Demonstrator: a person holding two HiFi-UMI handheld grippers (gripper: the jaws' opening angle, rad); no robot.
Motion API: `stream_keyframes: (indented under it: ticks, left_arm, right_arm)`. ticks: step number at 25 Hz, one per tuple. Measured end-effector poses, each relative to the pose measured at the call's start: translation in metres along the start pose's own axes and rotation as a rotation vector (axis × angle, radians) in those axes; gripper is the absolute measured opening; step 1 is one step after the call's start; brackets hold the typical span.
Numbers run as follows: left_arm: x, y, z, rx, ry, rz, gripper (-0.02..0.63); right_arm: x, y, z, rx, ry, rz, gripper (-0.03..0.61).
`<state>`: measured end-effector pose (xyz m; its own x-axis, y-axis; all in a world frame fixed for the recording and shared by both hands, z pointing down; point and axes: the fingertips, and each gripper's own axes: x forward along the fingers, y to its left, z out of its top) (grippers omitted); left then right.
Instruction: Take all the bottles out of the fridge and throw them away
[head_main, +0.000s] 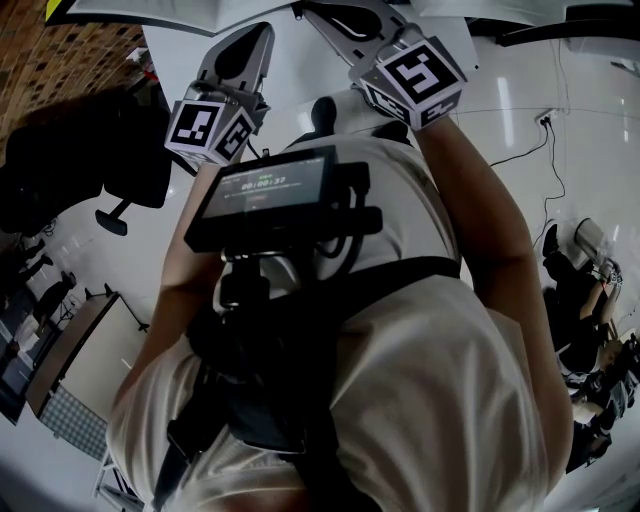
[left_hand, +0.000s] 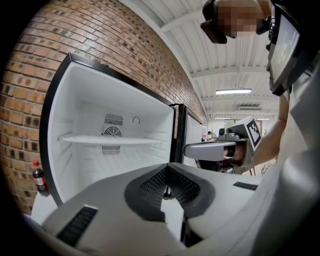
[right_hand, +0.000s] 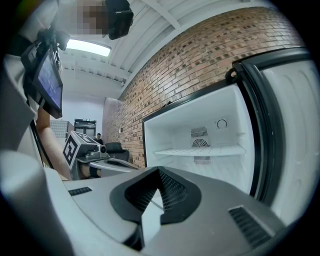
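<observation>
Head view, centre: chest screen (head_main: 275, 190) was nearest, with both grippers held just past it, side by side. Prob. a parked/ready pose, not a reach.

L gripper (left_hand: 167, 175): jaws shut tip to tip, nothing btwn. R gripper (right_hand: 158, 172): same, shut & empty.

Both pointed roughly level at the fridge (left_hand: 80, 165). Door (right_hand: 295, 125) stood open at right of R gripper view, so the inside was reachable.

Shelf (left_hand: 100, 140) was bare, no bottles on or under it as far as seen. Lower part was hidden behind the gripper bodies, so this fit either bottles left low down or a cleared fridge.

Only bottle (left_hand: 40, 176) seen: dark, red cap, upright, lower left of L gripper view, just outside the fridge frame by the brick wall (left_hand: 75, 30). Couldn't see what it stood on.
</observation>
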<state>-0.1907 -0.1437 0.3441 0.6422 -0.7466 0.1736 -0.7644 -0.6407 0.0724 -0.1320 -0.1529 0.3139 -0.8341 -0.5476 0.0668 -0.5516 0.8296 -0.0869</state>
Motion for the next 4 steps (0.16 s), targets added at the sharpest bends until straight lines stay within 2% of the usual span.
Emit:
stream_keyframes:
  ticks: [4]
  left_arm:
    - [0.001,0.0001,0.0004,0.001,-0.001,-0.003,0.003]
  right_arm:
    - [-0.0002,-0.0006,0.0,0.004,-0.001,-0.003,0.0]
